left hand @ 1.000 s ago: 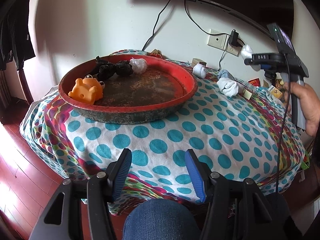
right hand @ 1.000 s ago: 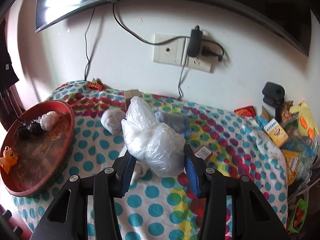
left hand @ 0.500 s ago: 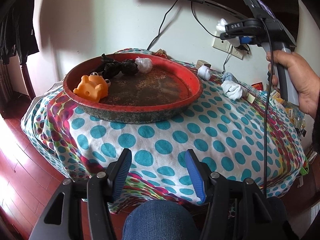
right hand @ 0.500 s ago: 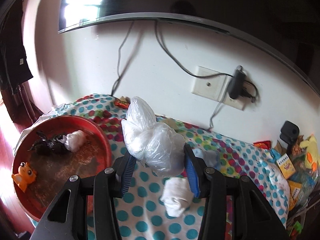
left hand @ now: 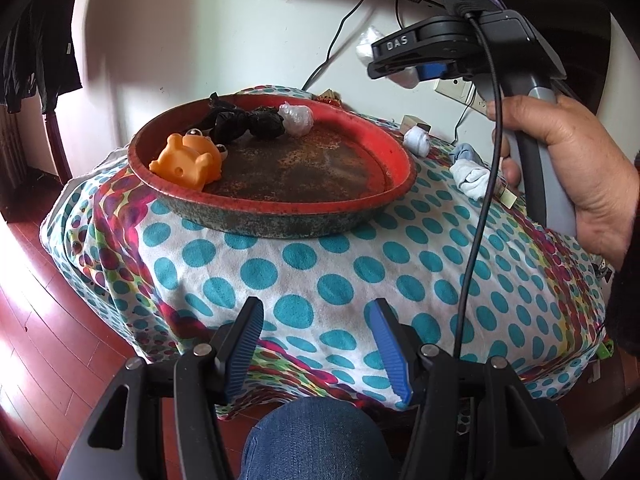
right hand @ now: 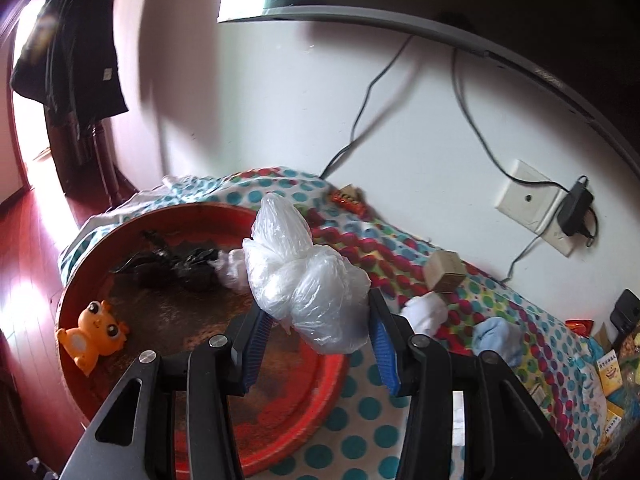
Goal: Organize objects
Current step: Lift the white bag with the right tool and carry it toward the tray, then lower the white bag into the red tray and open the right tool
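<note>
Plastic bag (right hand: pixel 308 284), clamped in right tongs (right hand: pixel 318 340), now hangs over red tray (right hand: pixel 280 432).

White capitals "DAS" stand on the black side of the right gripper (left hand: pixel 404 68), seen from the left wrist view. Printed characters mark a yellow carton (right hand: pixel 610 372) at the table's far right edge, too small to read. No other text is legible.

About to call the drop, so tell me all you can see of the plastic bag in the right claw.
The clear plastic bag is crumpled thin film, knotted into a lumpy bundle with a loose tail sticking up. It is clamped between the right claw's blue pads, clear of the cloth, above the near rim of the red tray. Contents cannot be told.
</note>
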The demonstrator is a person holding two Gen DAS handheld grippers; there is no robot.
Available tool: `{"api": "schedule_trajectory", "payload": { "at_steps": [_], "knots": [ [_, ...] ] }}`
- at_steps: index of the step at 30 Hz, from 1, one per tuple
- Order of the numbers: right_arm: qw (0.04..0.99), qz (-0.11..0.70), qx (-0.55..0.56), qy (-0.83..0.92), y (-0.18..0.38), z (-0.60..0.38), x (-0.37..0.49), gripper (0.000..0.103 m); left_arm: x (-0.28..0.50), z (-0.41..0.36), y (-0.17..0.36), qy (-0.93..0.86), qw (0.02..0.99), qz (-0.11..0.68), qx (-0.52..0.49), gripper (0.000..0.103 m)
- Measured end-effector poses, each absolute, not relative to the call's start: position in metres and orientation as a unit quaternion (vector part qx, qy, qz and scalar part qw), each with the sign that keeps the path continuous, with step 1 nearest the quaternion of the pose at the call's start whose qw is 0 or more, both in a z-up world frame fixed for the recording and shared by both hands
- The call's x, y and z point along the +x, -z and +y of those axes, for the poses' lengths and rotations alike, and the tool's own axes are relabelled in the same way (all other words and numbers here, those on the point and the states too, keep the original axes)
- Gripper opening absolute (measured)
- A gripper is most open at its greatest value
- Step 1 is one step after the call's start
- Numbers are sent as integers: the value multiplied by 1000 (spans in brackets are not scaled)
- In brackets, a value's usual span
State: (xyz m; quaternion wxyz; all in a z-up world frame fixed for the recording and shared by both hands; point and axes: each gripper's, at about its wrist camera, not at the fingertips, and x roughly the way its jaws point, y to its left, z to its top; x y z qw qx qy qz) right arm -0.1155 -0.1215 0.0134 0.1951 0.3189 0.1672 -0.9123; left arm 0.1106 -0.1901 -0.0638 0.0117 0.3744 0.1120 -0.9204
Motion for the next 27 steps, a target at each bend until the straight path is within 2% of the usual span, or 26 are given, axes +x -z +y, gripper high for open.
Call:
{"api": "schedule_trajectory", "payload": {
  "at_steps": [16,27],
  "knots": [
    [227,195,339,892,16,-153,-107,44,110,-192,65,918,11,120,377,57],
    [227,184,353,889,23,-154,-112,44,110,-191,66,916,9,121,381,57]
  ]
}}
